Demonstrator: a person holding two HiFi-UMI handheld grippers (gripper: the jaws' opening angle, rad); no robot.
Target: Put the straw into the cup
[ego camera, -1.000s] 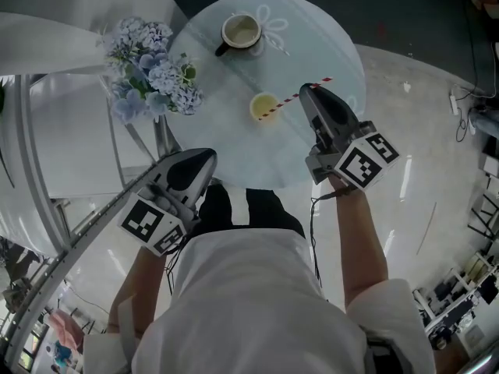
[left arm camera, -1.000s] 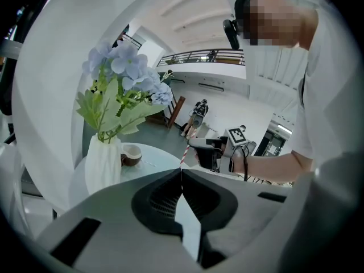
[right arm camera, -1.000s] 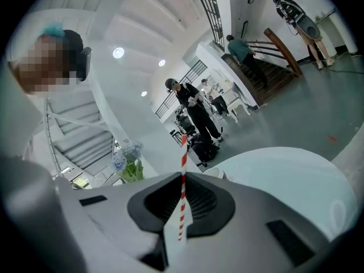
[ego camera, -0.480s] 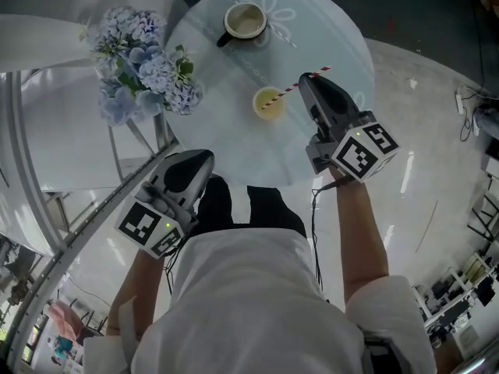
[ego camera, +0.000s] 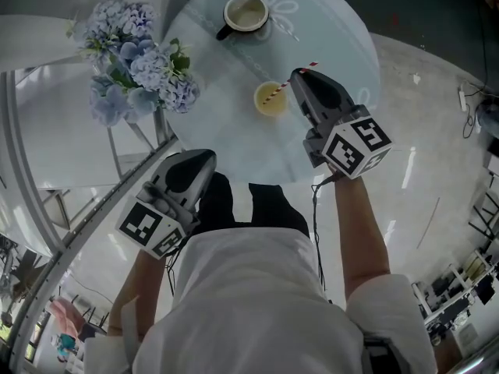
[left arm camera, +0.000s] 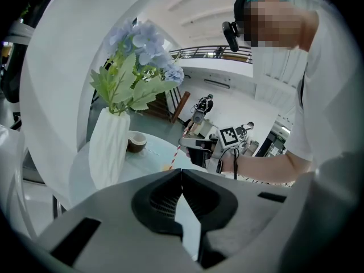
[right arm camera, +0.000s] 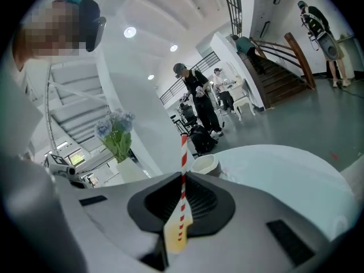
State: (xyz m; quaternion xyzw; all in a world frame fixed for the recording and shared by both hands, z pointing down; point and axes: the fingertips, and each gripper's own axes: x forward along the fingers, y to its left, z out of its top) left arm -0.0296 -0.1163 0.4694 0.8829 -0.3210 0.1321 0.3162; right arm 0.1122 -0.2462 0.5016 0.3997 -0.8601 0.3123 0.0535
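A small cup (ego camera: 270, 100) of yellow drink stands near the middle of the round glass table (ego camera: 343, 29). A red-and-white striped straw (ego camera: 290, 84) slants from my right gripper (ego camera: 297, 75) down to the cup, its lower end over the yellow drink. The right gripper is shut on the straw (right arm camera: 183, 158), which rises between the jaws; the yellow drink (right arm camera: 176, 232) shows just below them. My left gripper (ego camera: 204, 157) hangs shut and empty at the table's near edge, its jaws (left arm camera: 182, 172) meeting with nothing between them.
A mug (ego camera: 245, 12) sits on the far side of the table. A white vase (left arm camera: 108, 147) of blue flowers (ego camera: 136, 57) stands at the table's left edge. A white railing (ego camera: 47, 209) runs past on the left. People stand in the background (right arm camera: 196, 104).
My right gripper has moved left, closer to the cup, with the straw in it, and the straw stands steeper. The left gripper has hardly moved.
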